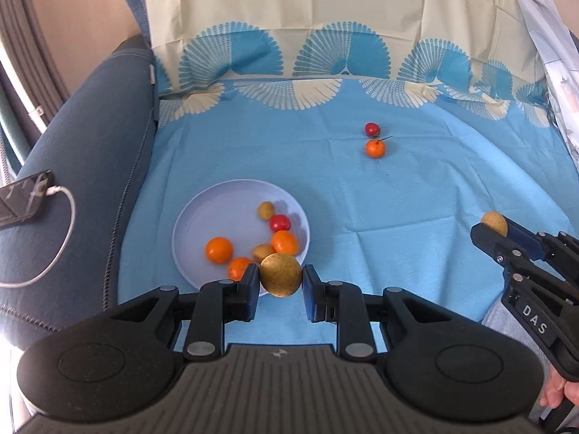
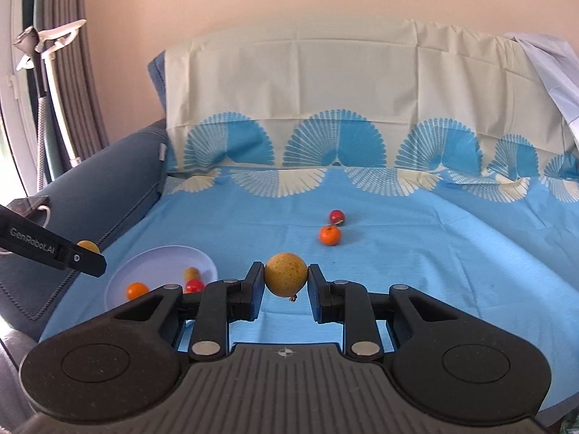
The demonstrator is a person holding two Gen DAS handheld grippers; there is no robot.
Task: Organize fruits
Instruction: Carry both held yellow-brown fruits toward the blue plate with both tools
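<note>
Right now both grippers are holding speckled yellow fruits over the blue cloth (image 1: 362,199). The left gripper (image 1: 280,278) is pinching 1 yellow fruit (image 1: 280,279) between its narrowed fingers, just above the near rim of the plate (image 1: 202,217). The right gripper (image 2: 286,279) is clamping a second yellow fruit (image 2: 286,278), its stem end pointing down, above bare cloth to the right of the plate; in the left view it is showing at the right edge (image 1: 492,229).

Lying in the plate are 3 oranges (image 1: 219,250), 1 red fruit (image 1: 279,222) and 2 small yellowish fruits (image 1: 266,209). Still sitting out on the cloth, well apart from the plate, are 1 orange (image 1: 375,148) and 1 red fruit (image 1: 372,129), touching or nearly so. A phone (image 1: 21,199) with a white cable is resting on the sofa arm.
</note>
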